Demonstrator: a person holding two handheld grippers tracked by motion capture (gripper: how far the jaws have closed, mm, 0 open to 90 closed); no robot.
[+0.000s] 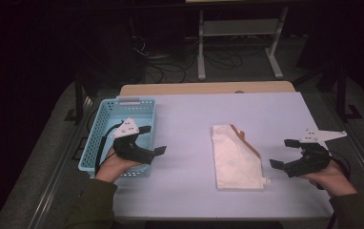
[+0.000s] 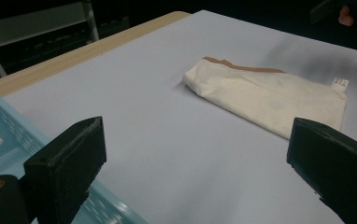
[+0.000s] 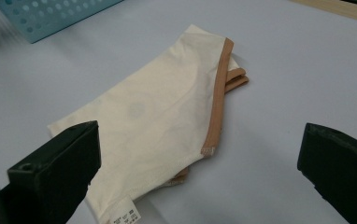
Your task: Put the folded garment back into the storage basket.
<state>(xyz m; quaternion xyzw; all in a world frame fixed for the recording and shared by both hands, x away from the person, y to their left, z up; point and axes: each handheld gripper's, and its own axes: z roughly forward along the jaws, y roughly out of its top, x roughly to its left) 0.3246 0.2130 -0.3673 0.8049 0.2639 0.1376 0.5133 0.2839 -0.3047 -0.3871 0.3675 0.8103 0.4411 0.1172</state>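
Centre-right of the high view, we see the folded cream cloth [image 1: 236,157] lying flat, its length running toward the table's far edge. Our right tongs [image 1: 284,153], spread apart, sit nearer than the left tongs [image 1: 153,140], also spread, over the blue basket [image 1: 105,114].

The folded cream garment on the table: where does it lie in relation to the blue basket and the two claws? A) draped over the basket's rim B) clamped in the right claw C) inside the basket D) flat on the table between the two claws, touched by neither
D: the folded cream garment lies flat on the table, apart from the blue basket, with the left claw and right claw open beside it.
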